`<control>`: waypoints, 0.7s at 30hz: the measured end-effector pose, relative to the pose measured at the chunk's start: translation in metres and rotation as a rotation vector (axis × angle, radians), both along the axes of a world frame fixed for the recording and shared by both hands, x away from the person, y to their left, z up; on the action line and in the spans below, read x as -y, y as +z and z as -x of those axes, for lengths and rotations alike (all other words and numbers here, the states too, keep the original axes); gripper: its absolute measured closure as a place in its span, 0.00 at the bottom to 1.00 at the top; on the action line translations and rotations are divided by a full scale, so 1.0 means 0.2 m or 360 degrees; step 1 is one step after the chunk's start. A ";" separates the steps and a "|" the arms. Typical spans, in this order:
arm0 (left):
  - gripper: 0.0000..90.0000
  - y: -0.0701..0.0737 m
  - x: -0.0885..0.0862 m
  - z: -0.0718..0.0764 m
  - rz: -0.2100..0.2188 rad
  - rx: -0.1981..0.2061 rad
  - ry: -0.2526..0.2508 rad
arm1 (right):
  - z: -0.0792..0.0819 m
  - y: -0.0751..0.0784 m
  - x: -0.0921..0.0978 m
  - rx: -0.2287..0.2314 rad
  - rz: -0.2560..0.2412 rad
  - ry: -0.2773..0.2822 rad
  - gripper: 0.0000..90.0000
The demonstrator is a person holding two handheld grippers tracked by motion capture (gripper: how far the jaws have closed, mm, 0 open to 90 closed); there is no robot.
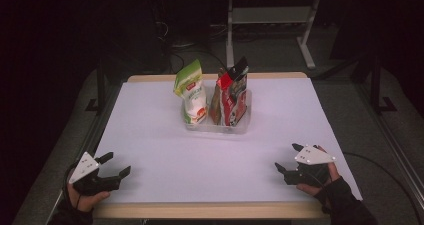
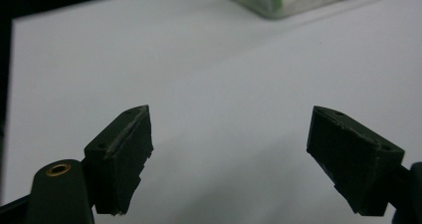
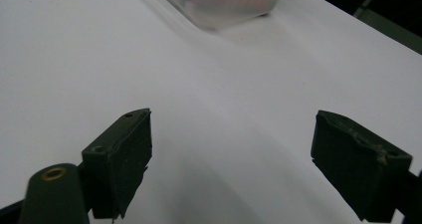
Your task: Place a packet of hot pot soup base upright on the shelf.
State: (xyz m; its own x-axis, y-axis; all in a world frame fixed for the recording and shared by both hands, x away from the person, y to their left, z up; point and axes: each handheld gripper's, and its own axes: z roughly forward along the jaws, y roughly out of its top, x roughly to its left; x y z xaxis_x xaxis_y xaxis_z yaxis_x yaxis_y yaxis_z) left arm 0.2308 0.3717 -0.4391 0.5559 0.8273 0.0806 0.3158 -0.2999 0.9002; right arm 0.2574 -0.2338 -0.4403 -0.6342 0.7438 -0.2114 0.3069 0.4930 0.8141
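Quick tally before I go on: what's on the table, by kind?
Clear bin: 1
Snack pouches standing in the bin: at least 2, one green-and-white, one red; maybe another between them, hard to tell
Grippers: 2, left and right, both open
Total: 5 sure

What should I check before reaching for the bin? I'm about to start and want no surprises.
1. Left hand-held gripper open: ok, jaws stand wide apart with nothing between them.
2. Right hand-held gripper open: ok, same.
3. Path to the clear bin: ok, bare white table lies between.
4. Green-white pouch upright in the bin: ok.
5. Red packs upright in the bin: ok, leaning slightly.
6. How tightly the packs are wedged: cannot tell.
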 end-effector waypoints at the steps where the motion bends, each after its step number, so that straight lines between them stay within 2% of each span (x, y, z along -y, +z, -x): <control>1: 0.19 0.00 -0.01 0.00 -0.0007 0.0001 0.0003 | 0.00 0.00 0.00 -0.0002 -0.0004 -0.0002 0.17; 4: 0.19 0.00 -0.01 0.00 0.0019 0.0000 0.0015 | 0.00 0.01 -0.01 0.0000 -0.0005 -0.0002 0.17; 10: 0.19 0.00 0.01 0.01 -0.0049 0.0007 -0.0001 | 0.01 0.02 -0.01 0.0009 -0.0004 -0.0004 0.17; 15: 0.19 0.00 0.00 0.01 -0.0021 0.0016 0.0014 | 0.02 0.02 -0.02 0.0012 -0.0001 0.0010 0.20; 21: 0.19 0.00 0.02 0.00 -0.0048 0.0011 0.0017 | 0.02 0.01 -0.02 0.0005 0.0007 0.0010 0.19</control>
State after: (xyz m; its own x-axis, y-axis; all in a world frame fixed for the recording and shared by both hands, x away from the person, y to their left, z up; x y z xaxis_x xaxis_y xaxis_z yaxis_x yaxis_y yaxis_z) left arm 0.2301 0.3687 -0.4390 0.5462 0.8304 0.1095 0.3129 -0.3236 0.8930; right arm 0.2529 -0.2293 -0.4374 -0.6380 0.7389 -0.2168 0.3014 0.4986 0.8127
